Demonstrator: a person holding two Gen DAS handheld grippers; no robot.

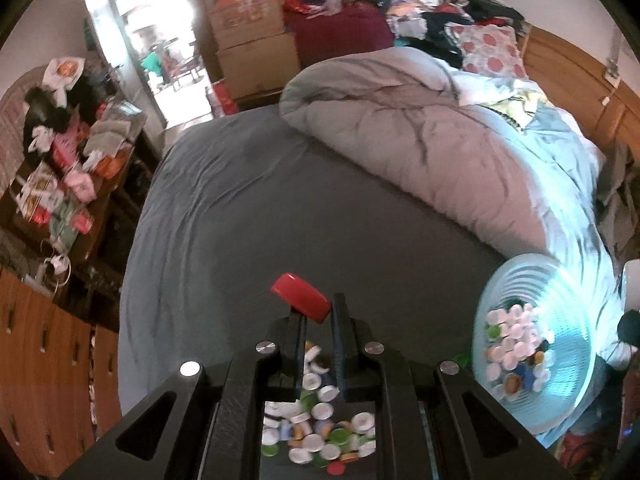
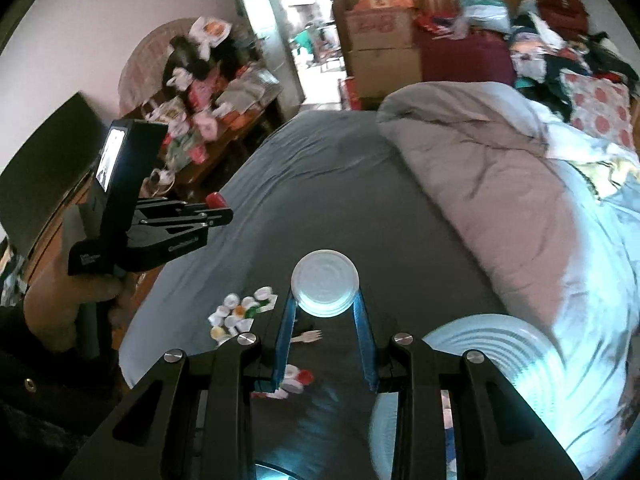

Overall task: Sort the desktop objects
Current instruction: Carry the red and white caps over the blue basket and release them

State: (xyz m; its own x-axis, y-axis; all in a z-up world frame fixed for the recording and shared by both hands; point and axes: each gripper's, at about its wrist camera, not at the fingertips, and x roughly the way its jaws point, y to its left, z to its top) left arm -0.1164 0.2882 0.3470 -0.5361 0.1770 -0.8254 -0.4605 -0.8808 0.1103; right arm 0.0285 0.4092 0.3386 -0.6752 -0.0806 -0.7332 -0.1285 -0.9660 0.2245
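Observation:
My left gripper (image 1: 316,306) is shut on a red bottle cap (image 1: 300,297), held tilted above the grey bed sheet. Below it lies a pile of loose caps (image 1: 320,428), white, green and orange. A pale blue basket (image 1: 532,344) with several caps in it sits to the right. My right gripper (image 2: 325,300) is shut on a white round lid (image 2: 325,282), held above the bed. The left gripper (image 2: 218,210) with its red cap (image 2: 216,199) shows at the left of the right wrist view. The blue basket (image 2: 500,356) lies low right there, blurred.
A folded grey duvet (image 1: 420,140) covers the bed's far right half. More caps (image 2: 240,314) and a small wooden fork (image 2: 308,336) lie on the sheet. A cluttered wooden side table (image 1: 60,184) stands left of the bed. Cardboard boxes (image 1: 252,40) are stacked beyond the bed.

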